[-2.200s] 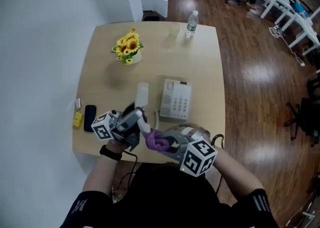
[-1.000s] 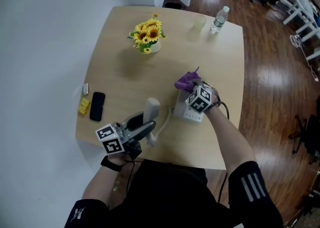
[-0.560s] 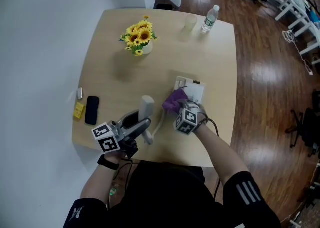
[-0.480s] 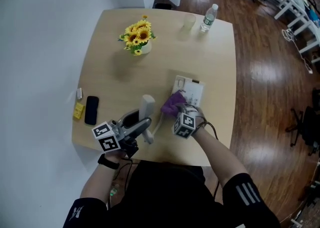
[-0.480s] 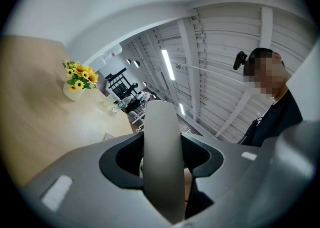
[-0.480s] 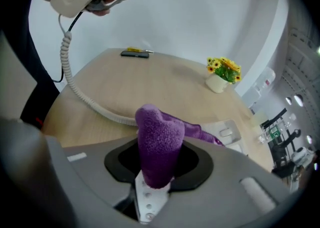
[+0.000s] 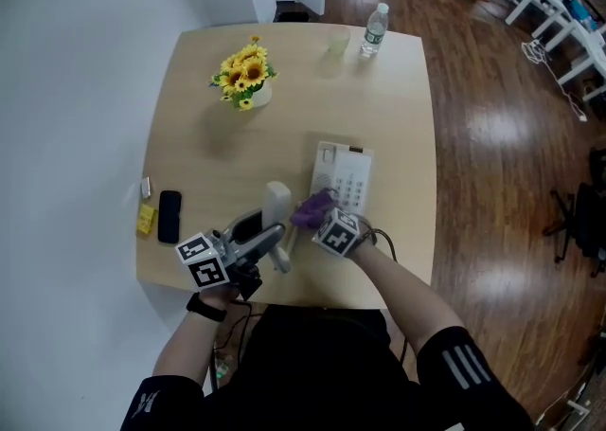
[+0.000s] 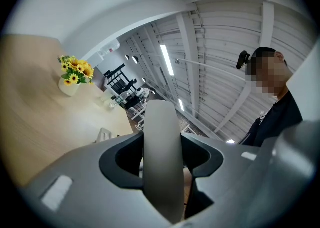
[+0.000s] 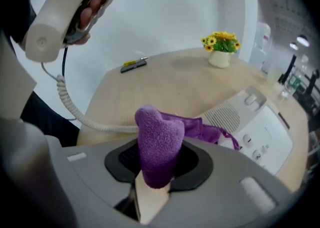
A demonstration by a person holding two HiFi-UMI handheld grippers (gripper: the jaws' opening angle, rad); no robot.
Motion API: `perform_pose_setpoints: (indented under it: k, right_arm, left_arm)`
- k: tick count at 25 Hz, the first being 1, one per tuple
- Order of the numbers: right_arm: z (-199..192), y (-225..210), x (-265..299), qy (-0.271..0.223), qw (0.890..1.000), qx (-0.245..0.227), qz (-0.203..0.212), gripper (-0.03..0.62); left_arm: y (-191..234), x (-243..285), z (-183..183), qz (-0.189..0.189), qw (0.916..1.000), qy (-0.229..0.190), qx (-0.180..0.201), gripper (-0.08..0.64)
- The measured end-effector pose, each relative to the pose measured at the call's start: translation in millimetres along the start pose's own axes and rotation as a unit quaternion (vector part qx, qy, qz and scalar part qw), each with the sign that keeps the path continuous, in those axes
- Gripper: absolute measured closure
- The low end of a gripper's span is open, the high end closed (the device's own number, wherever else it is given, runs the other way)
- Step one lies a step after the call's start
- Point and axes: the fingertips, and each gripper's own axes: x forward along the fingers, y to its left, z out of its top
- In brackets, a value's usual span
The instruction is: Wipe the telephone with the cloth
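Tightly, right gripper (image 9: 152, 181) clamps purple cloth (image 9: 160, 139).

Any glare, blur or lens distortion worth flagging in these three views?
Head view: sharp and evenly lit, with glare patches on the wood floor. Left gripper view: heavy fisheye, dark corners, the close handset soft-edged. Right gripper view: same fisheye and vignette, cloth crisp, table bowed.
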Motion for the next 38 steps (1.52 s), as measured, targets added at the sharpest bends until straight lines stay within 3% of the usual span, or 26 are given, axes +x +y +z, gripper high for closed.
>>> perform_pose_setpoints:
  k: [3,6,10,16,19,22,26,35,38]
  right_arm:
    - [0,18,-11,-0.024,0.997,0.041,0.056,0.466]
    - [8,43,-34,-0.082,0.992,0.056,0.084,0.465]
    - [6,62,-83,-0.143,0.986,0.067,0.061,0.465]
    - [-40,62,-149,-0.175,0.981,0.087,-0.005,0.465]
    - [-59,54,-176,-0.195,0.971,0.136,-0.031,0.465]
    - [-67,46,-201,-0.22,0.959,0.171,-0.054,0.465]
    - [-65,39,-229,-0.255,0.946,0.188,-0.072,0.465]
    - [-54,34,-262,-0.281,0.939,0.181,-0.08,0.463]
    - [-53,33,-268,-0.284,0.938,0.183,-0.079,0.463]
  left_arm:
    - [5,6,-5,0.006,0.9999,0.008,0.005,0.341]
    - [31,11,-18,0.039,0.999,0.02,0.003,0.341]
    - [74,27,-27,0.108,0.9939,0.021,0.004,0.341]
    - [122,89,-48,0.183,0.9807,0.067,0.021,0.341]
    - [138,117,-62,0.221,0.9678,0.11,0.047,0.341]
    - [156,136,-75,0.266,0.9482,0.153,0.081,0.341]
    - [178,146,-79,0.324,0.9234,0.177,0.104,0.342]
    - [206,155,-90,0.4,0.8892,0.197,0.103,0.338]
    - [210,158,-92,0.399,0.8877,0.204,0.107,0.336]
